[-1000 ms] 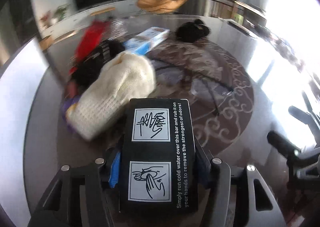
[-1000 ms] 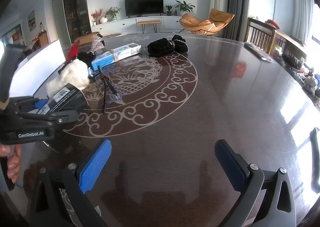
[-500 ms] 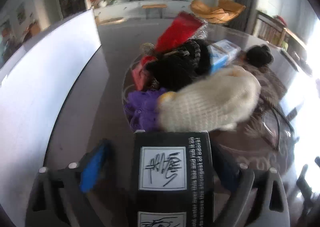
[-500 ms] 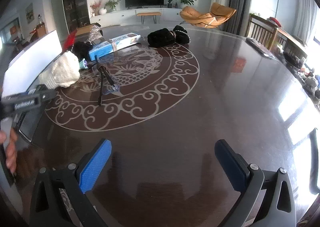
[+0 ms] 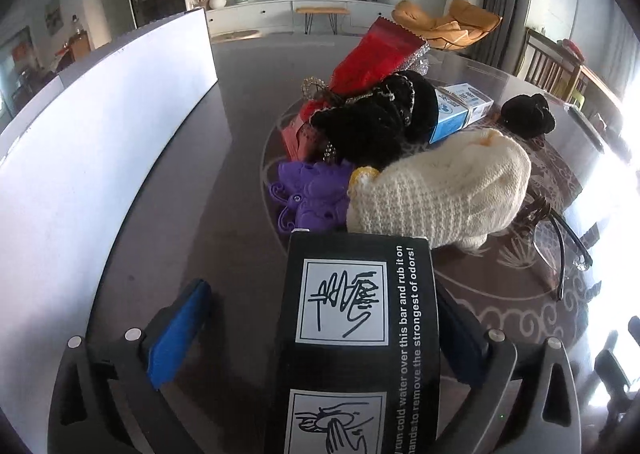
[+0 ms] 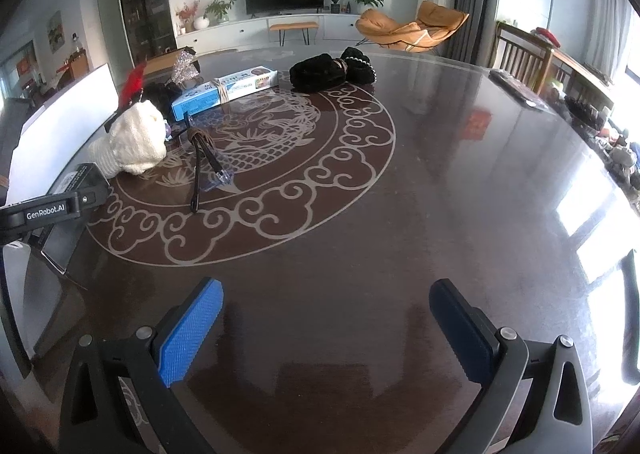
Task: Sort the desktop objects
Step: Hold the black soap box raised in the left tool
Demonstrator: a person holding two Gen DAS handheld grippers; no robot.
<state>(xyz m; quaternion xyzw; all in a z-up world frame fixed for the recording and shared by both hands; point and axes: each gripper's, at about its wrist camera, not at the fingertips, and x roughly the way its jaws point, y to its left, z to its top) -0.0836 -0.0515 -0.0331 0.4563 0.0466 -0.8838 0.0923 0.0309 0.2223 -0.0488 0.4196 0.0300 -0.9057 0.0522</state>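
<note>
My left gripper (image 5: 320,318) is open, its left pad (image 5: 180,330) apart from the black soap-bar box (image 5: 356,334) that lies between the jaws on the table. The box also shows in the right wrist view (image 6: 78,180). Just beyond it lie a cream knitted hat (image 5: 440,194), a purple toy (image 5: 312,194), a black fuzzy item with a chain (image 5: 376,118), a red packet (image 5: 372,58) and a blue-white box (image 5: 460,110). My right gripper (image 6: 326,328) is open and empty above bare table.
A white board (image 5: 92,142) stands along the left. Glasses (image 6: 204,158) lie on the round dark table (image 6: 440,174) beside the hat. A second black bundle (image 6: 332,68) sits at the back. A remote (image 6: 516,88) lies far right.
My left gripper swung left toward the white board with the black box, then opened; its left pad now stands clear of the box. The right gripper stayed still.
</note>
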